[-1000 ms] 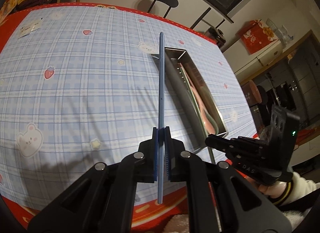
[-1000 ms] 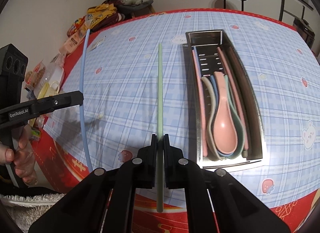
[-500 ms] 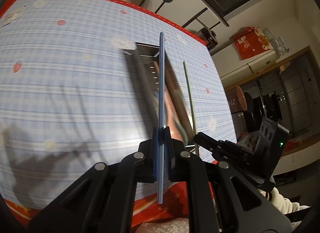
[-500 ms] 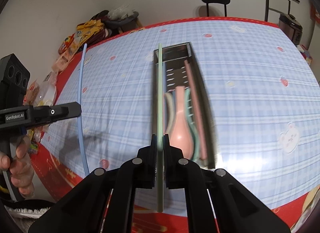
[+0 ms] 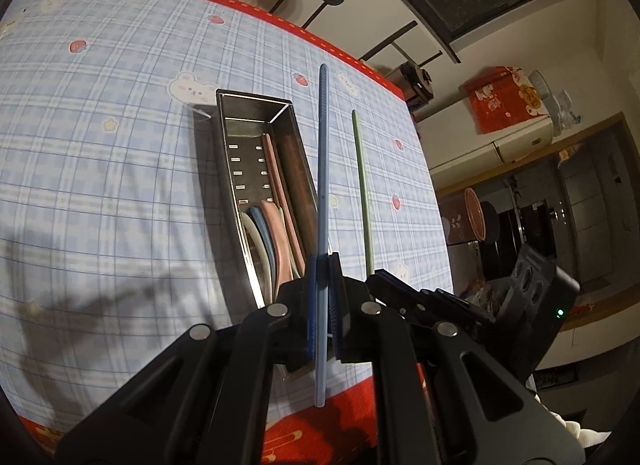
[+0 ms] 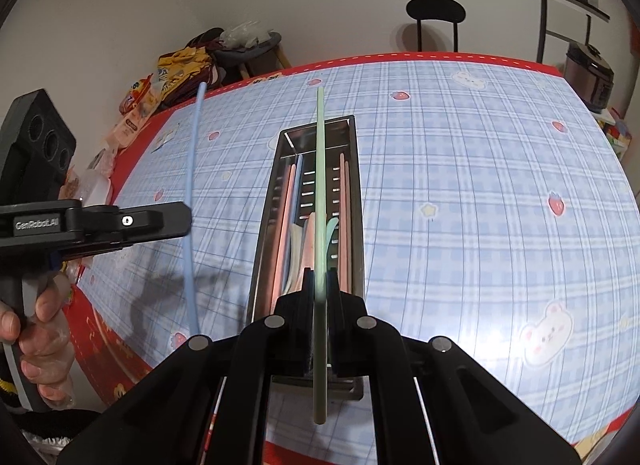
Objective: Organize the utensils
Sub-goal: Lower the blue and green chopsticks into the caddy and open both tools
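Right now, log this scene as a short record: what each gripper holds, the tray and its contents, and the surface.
left gripper: shut on blue chopstick, held lengthwise above the table
right gripper: shut on green chopstick, lined up over the tray
metal utensil tray: long, slotted floor, lying on the table
tray contents: pink chopsticks, stacked pastel spoons
surface: blue plaid tablecloth with red border
status: neither held chopstick is in the tray yet
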{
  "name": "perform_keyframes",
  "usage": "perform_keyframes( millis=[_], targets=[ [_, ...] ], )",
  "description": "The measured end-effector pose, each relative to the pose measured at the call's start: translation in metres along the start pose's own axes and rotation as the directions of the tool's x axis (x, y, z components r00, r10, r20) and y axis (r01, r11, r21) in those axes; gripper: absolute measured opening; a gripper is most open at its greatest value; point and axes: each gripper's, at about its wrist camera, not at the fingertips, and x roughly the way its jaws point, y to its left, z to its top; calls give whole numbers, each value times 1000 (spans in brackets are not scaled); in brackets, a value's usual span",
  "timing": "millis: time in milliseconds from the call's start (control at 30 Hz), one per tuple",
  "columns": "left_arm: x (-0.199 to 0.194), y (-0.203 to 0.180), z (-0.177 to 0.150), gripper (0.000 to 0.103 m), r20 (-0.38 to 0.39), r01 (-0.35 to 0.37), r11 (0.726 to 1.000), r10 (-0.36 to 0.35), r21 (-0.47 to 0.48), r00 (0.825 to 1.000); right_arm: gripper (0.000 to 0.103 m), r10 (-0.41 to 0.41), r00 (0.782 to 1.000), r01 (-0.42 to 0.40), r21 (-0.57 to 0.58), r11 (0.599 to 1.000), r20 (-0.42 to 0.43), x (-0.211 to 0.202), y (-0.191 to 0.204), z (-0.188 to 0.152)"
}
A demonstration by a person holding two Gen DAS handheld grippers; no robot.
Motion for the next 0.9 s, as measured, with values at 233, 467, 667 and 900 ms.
perform_keyframes(
  millis=[233, 467, 667, 900],
  targets=[
    [22, 11, 6, 10, -9, -39, 998, 39, -55, 999, 7, 18, 999, -18, -30, 999, -29, 15, -5, 8],
    [43, 19, 12, 10, -36, -96, 993, 93, -62, 995, 7, 24, 998, -25, -22, 999, -50, 30, -13, 13],
    [59, 19, 18, 10, -53, -134, 990, 132, -44, 990, 7, 28, 997, -28, -2, 1000, -69, 40, -18, 12],
    [71, 23, 22, 10, -70, -147, 988, 143, -52, 987, 7, 23, 996, -23, 4, 1000, -86, 46, -19, 13]
  ],
)
